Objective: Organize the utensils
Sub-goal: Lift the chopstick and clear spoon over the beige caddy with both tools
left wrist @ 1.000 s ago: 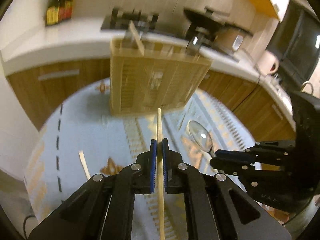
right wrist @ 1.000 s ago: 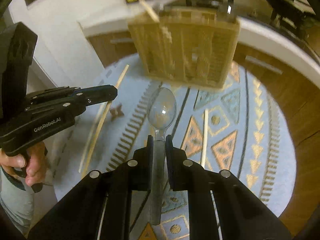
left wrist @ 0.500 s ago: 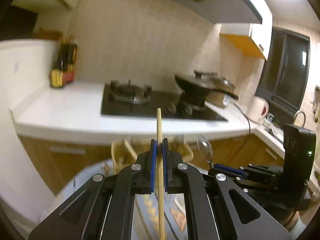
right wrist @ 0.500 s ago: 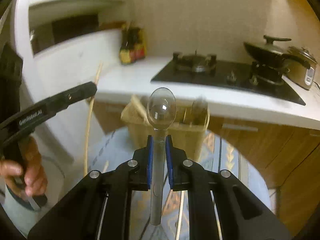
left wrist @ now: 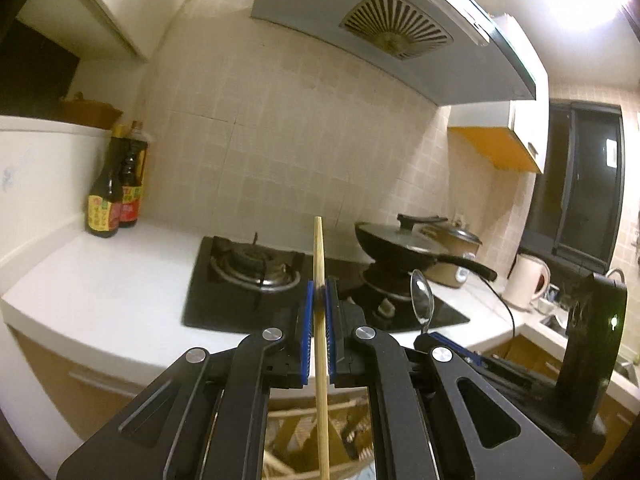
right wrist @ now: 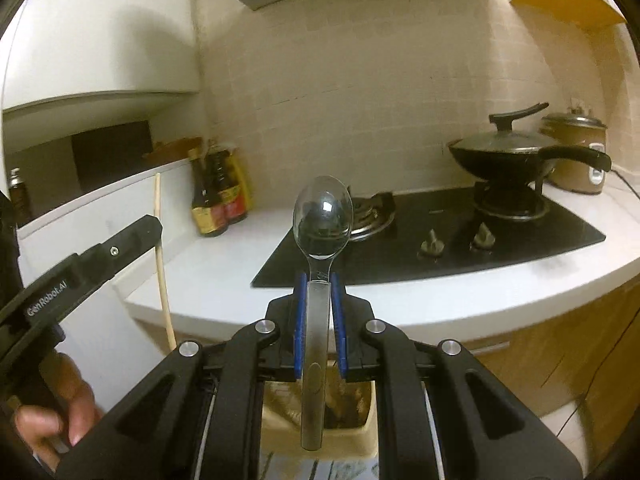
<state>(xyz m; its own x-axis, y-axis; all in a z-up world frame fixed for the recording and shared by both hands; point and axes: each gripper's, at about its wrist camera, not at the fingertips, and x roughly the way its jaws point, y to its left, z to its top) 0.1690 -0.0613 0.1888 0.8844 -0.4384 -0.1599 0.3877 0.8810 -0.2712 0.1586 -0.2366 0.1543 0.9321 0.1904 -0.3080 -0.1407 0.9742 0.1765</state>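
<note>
A: Left wrist view?
B: The left gripper (left wrist: 319, 300) pinches a wooden chopstick (left wrist: 320, 320) upright, closed on it; the utensil holder (left wrist: 304, 432) sits below.
A: Right wrist view?
B: The right gripper (right wrist: 319, 280) clamps a spoon (right wrist: 321, 220), bowl up, above the holder (right wrist: 352, 412).

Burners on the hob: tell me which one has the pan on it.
The right-hand burner: the lidded black pan sits on it. The left burner is bare.
</note>
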